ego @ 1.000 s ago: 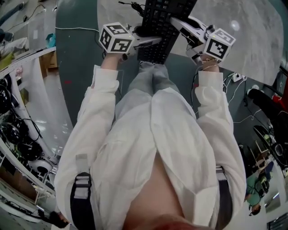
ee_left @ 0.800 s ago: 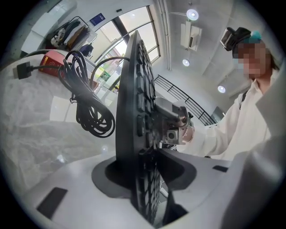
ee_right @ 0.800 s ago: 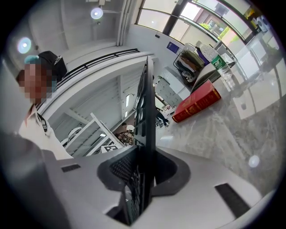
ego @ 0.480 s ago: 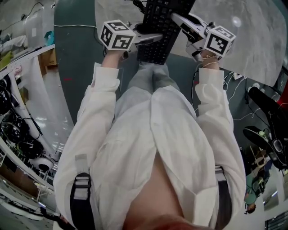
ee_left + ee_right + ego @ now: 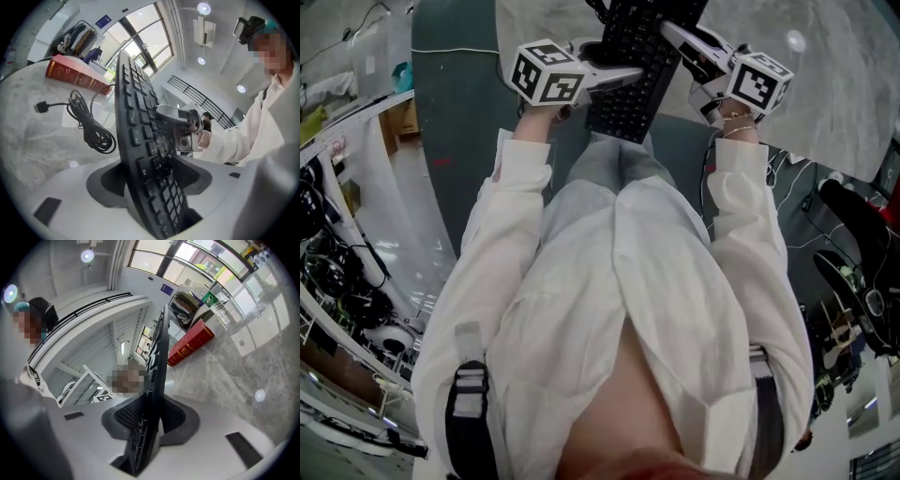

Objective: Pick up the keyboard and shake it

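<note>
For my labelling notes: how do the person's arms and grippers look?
The left gripper, whose jaws have just been opening with the keyboard between them, and the right gripper have pale grey bodies with dark grey pads. Each carries a white cube with black square markers. The sleeves are loose, long and white.

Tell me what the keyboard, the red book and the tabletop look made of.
The keyboard: matte black plastic, judging by the moulded keys and dull sheen. The book: red cover with gold print, probably cloth or coated board; too small to tell. The tabletop: grey-white veined, glossy, reflecting a lamp; marble or a marble-look laminate.
</note>
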### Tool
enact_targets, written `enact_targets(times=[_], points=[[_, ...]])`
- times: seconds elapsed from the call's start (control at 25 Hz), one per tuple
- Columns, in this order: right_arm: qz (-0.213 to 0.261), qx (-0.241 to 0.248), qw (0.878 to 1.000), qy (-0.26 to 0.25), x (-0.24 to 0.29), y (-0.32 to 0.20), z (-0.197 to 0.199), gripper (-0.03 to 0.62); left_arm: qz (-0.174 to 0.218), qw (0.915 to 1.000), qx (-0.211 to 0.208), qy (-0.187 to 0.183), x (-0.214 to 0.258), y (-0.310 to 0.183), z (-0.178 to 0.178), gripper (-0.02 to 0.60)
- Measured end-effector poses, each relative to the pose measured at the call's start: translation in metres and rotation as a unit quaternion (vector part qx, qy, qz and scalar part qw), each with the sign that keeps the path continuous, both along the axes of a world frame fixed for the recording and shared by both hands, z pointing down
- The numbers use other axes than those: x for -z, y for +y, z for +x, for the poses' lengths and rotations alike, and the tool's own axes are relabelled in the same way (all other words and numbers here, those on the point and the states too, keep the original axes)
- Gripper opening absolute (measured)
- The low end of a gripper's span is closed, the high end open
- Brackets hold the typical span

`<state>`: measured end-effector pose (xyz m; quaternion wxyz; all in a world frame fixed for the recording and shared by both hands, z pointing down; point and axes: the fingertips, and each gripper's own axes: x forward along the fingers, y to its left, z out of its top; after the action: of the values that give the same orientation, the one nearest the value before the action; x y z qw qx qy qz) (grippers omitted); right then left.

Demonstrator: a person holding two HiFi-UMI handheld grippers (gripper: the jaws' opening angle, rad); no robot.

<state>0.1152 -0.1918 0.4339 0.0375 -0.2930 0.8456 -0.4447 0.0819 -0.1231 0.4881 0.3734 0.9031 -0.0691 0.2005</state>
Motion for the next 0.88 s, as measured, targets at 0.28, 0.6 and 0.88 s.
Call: enact_targets(times=[0.28, 0.6, 0.88], points=[[0.008, 0.007, 1.0, -0.012, 0.001, -0.011, 0.002, 0.101, 0.007, 0.9998, 0.015, -0.006, -0.002, -0.01, 0.002, 0.301], [0.004, 0.005, 1.0, -0.017, -0.003, -0.015, 0.003, 0.101, 0.011, 0.9997, 0.02, -0.013, -0.004, -0.015, 0.002, 0.319], [0.004, 0.003, 1.0, -0.022, -0.006, -0.014, 0.004, 0.101, 0.009, 0.9954, 0.091, 0.028, 0.002, -0.035, -0.014, 0.322]])
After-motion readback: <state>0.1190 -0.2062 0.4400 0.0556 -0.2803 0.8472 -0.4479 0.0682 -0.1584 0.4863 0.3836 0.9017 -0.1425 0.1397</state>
